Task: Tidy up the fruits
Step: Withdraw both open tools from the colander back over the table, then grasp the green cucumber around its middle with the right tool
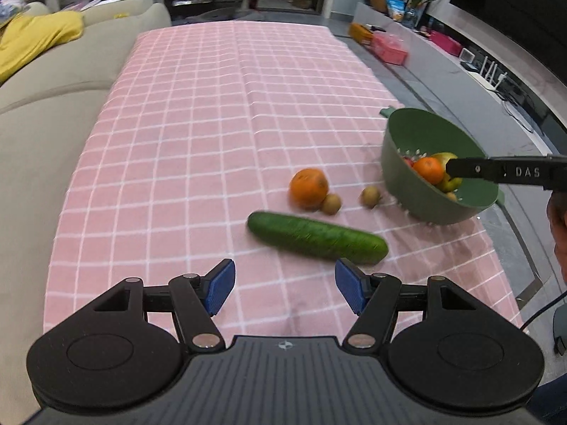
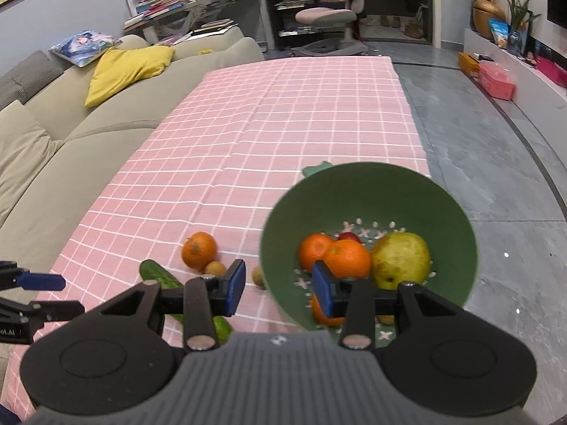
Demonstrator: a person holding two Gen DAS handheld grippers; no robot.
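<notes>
Left gripper (image 1: 285, 290): I have it wide open and empty, low over the cloth (image 1: 198, 134), pads either side of bare checks.

Cucumber (image 1: 317, 240): lies on the cloth just beyond my left pads, slanting away to the left. Nearest piece to that gripper, not yet between the fingers.

Right gripper (image 2: 278, 292): partly open, straddling the near rim of the bowl (image 2: 368, 184). Left pad outside, right pad inside, not clamped that I can see. Nothing carried.

Bowl: green colander at the right edge of the table, and it looks tipped toward me. Whether my finger is tilting it, I cannot tell.

In the bowl: oranges (image 2: 345, 258), a pear (image 2: 402, 260), something red behind them, another orange partly hidden by my right pad.

Loose on the cloth: one orange (image 1: 308, 187) touching a kiwi (image 1: 331, 203), a second kiwi (image 1: 370, 196) just beside the bowl wall.

Risk, bowl: if I lift or drag the rim with a half-closed grip, the colander could slip or tip further and spill the fruit. It sits close to the table edge, so a spill may reach the floor.

Risk, cucumber: it is round and angled to my fingers; closing off-centre could roll it away, perhaps into the orange and kiwi.

Risk, kiwi: shifting the bowl could knock the kiwi beside it rolling.

Risk, arms: both grippers work near each other, so a crossing reach could collide.
</notes>
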